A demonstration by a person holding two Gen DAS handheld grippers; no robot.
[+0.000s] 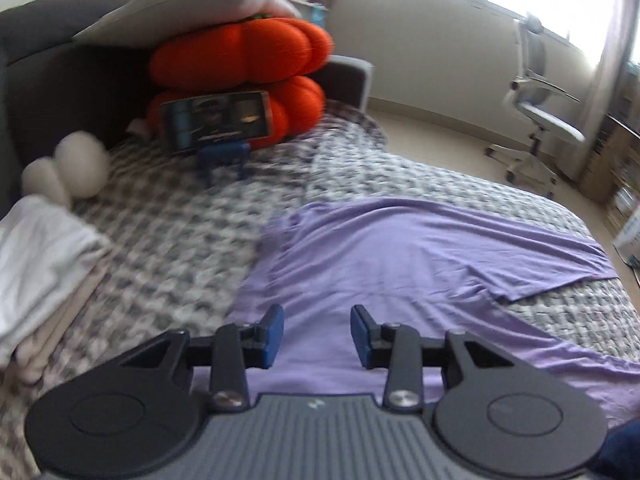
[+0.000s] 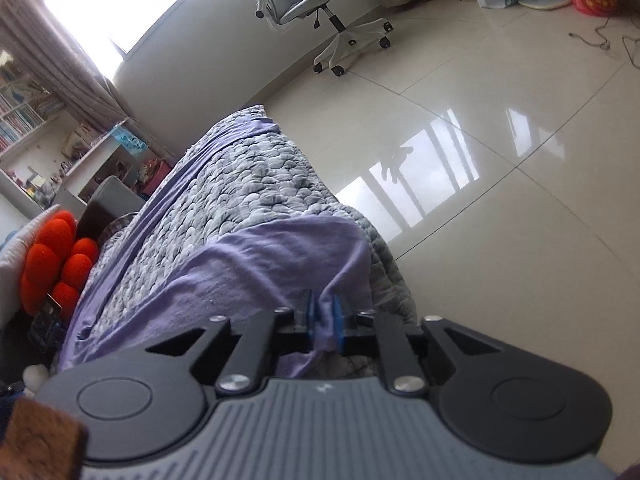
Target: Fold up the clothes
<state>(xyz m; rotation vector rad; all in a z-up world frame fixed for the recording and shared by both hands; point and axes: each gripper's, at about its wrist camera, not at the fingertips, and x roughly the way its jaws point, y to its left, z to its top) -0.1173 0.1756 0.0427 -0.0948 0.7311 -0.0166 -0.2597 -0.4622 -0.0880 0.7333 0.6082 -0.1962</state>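
The left gripper (image 1: 317, 334) is hovering over the purple shirt (image 1: 400, 248) on the bed (image 1: 180, 240), jaws apart and empty; the right gripper (image 2: 323, 326) is pinching the shirt's edge.

lilac garment (image 1: 420, 248), orange cushion (image 1: 244, 48), grey-checked quilt (image 1: 180, 232)
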